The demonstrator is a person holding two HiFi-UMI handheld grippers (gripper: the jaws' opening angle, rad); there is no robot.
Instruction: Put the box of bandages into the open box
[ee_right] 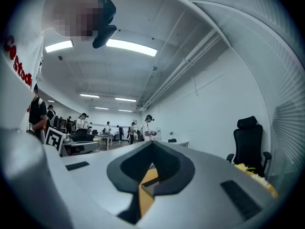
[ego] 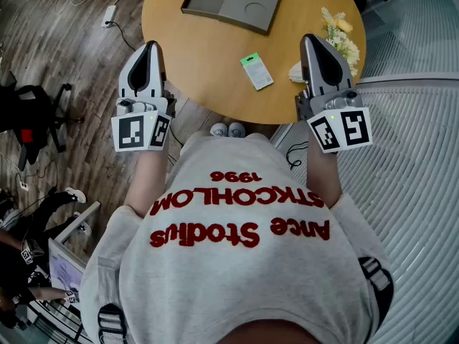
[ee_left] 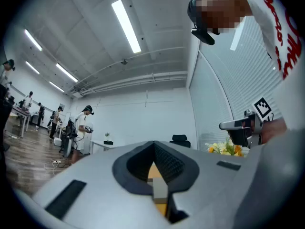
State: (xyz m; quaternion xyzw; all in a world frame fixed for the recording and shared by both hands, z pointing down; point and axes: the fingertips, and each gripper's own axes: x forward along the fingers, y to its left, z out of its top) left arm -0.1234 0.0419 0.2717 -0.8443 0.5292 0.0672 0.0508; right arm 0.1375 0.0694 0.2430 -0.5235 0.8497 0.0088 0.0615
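The box of bandages, small, white and green, lies flat on the round wooden table, right of its middle. The open box, a flat grey case with its lid laid back, sits at the table's far edge. My left gripper hovers over the table's left rim, jaws together and empty. My right gripper hangs at the right rim, beside the bandage box and apart from it, also shut and empty. Both gripper views look level across the room, over shut jaws.
A bunch of yellow and white flowers lies on the table just beyond the right gripper. A ribbed glass wall curves along the right. Cables and a black chair stand on the wooden floor at left. Several people stand in the room.
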